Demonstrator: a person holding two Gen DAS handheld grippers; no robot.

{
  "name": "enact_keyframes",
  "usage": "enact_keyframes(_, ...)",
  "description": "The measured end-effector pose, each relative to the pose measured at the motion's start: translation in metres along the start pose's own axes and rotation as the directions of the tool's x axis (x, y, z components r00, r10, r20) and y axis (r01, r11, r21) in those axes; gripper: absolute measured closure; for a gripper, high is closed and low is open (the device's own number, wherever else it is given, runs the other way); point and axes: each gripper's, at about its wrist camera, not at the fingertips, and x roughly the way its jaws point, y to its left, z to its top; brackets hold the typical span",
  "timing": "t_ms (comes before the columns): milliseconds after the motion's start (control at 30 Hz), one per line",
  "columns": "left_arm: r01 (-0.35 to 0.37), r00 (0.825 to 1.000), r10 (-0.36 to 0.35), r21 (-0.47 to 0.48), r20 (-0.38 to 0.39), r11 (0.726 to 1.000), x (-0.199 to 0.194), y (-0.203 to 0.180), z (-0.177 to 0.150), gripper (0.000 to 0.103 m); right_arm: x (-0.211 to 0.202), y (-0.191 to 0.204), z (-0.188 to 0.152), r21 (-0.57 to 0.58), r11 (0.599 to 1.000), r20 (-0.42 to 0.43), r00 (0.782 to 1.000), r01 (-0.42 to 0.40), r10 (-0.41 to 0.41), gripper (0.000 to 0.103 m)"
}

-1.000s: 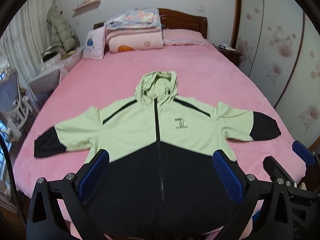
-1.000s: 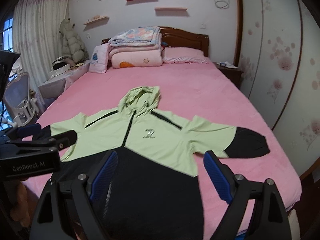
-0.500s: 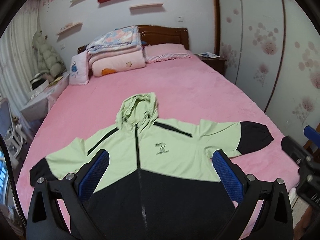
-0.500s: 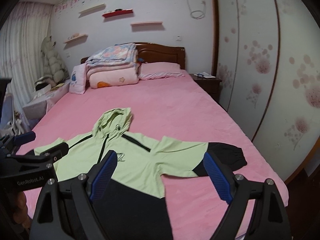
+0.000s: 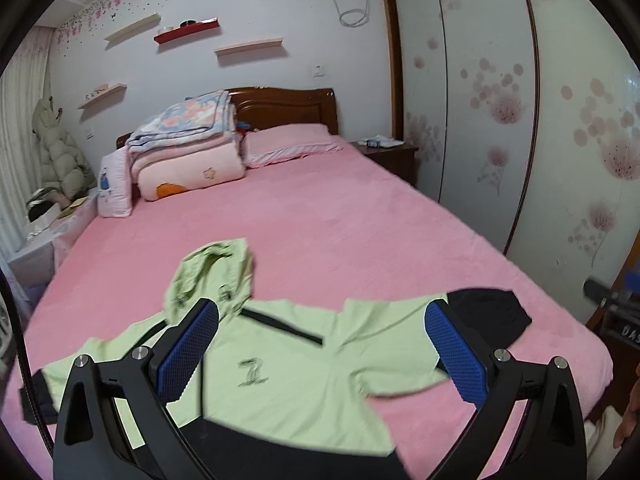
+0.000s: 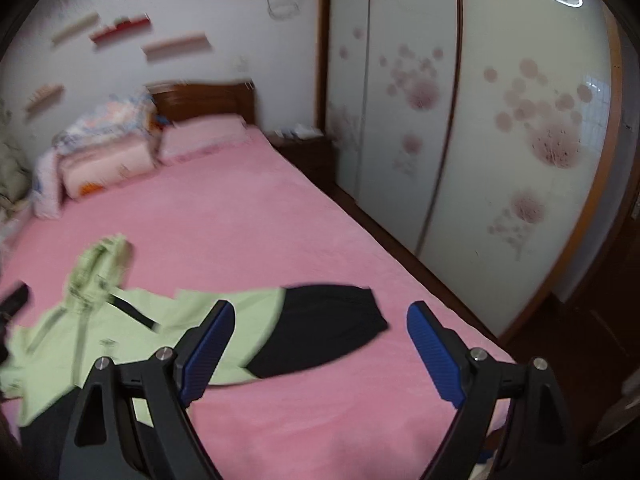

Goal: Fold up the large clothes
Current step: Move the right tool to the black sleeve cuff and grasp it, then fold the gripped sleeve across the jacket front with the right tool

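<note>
I see a light green and black hooded jacket (image 5: 288, 364) spread flat, front up, on a pink bed (image 5: 340, 232), its hood (image 5: 216, 272) toward twelve o'clock. My left gripper (image 5: 320, 356) hangs over the chest, blue pads wide apart, holding nothing. My right gripper (image 6: 320, 348) is likewise spread and empty above the black cuff (image 6: 320, 324) at the end of the sleeve lying toward three o'clock. Folded blankets (image 5: 188, 148) and a pillow (image 5: 292, 144) sit by the headboard at twelve o'clock; wardrobe doors (image 6: 480, 128) stand at two o'clock.
</note>
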Motion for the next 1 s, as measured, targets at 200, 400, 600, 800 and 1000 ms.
enact_keyframes(200,0.051,0.999,-0.051,0.002,-0.020,0.999,0.075,-0.035,-0.017,0.000,0.109,-0.058,-0.017,0.176,0.984,-0.180,0.983,-0.002,0.034,0.014)
enact_keyframes(400,0.120,0.983,-0.123,-0.034,-0.135,0.992,0.152,-0.069,-0.044,0.000,0.209,-0.113,-0.050,0.455,0.890,-0.308,0.936,-0.015,0.173,0.017)
enact_keyframes(600,0.106,0.973,-0.114,-0.047,-0.200,0.993,0.200,-0.093,-0.068,0.000,0.262,-0.124,-0.073,0.579,0.813,-0.320,0.903,-0.055,0.288,0.023)
enact_keyframes(800,0.104,0.954,-0.128,-0.103,-0.273,0.989,0.230,-0.096,-0.088,0.000,0.302,-0.111,-0.089,0.616,0.785,-0.359,0.867,-0.056,0.344,0.058)
enact_keyframes(1000,0.112,0.942,-0.144,-0.120,-0.303,0.986,0.225,-0.077,-0.088,0.000,0.278,-0.096,-0.076,0.556,0.822,-0.273,0.907,-0.122,0.319,0.097)
